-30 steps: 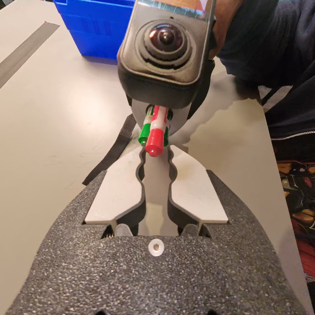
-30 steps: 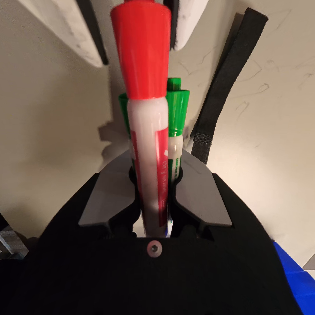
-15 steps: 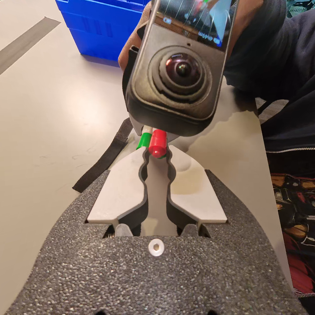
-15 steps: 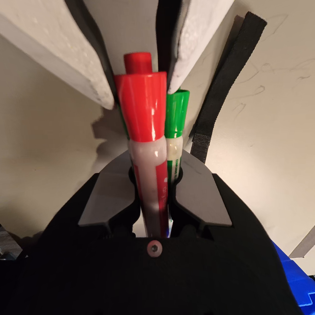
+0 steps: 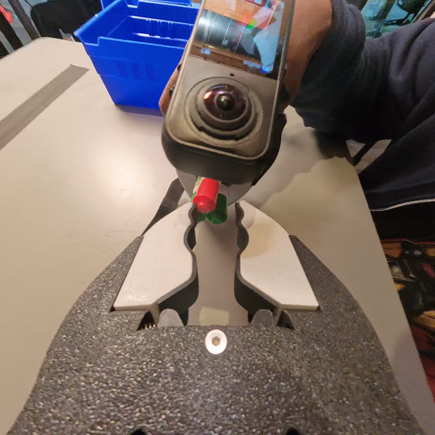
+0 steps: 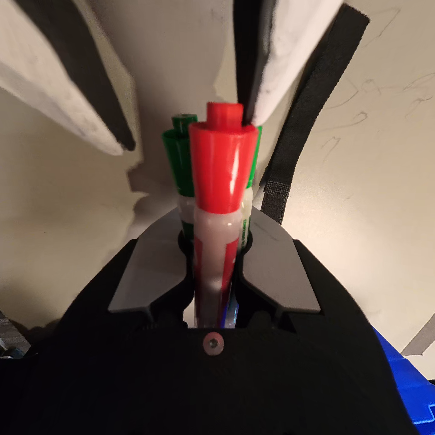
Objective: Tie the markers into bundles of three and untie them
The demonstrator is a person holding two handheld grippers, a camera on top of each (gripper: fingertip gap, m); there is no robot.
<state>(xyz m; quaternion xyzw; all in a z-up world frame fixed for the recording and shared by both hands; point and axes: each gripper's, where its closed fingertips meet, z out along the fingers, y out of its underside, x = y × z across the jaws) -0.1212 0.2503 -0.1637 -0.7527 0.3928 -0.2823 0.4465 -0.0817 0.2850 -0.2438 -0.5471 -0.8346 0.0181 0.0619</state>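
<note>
A beige table [image 5: 70, 179] fills both views, with a blue bin [image 5: 136, 58] at the upper left of the left wrist view. The markers [image 6: 216, 188], one red between two green, sit at the centre of the right wrist view; their lower barrels vanish into my right gripper [image 6: 215, 240], and only their caps show in the left wrist view, under the other camera [image 5: 223, 101]. My right jaws are clamped on the markers. My left gripper [image 5: 213, 207] stands with jaws spread wide, holding nothing; its tips flank the caps, and whether the right tip touches the red cap I cannot tell through the blur. A black strap [image 6: 303, 113] lies on the table just right of the markers, its top end cut off.
</note>
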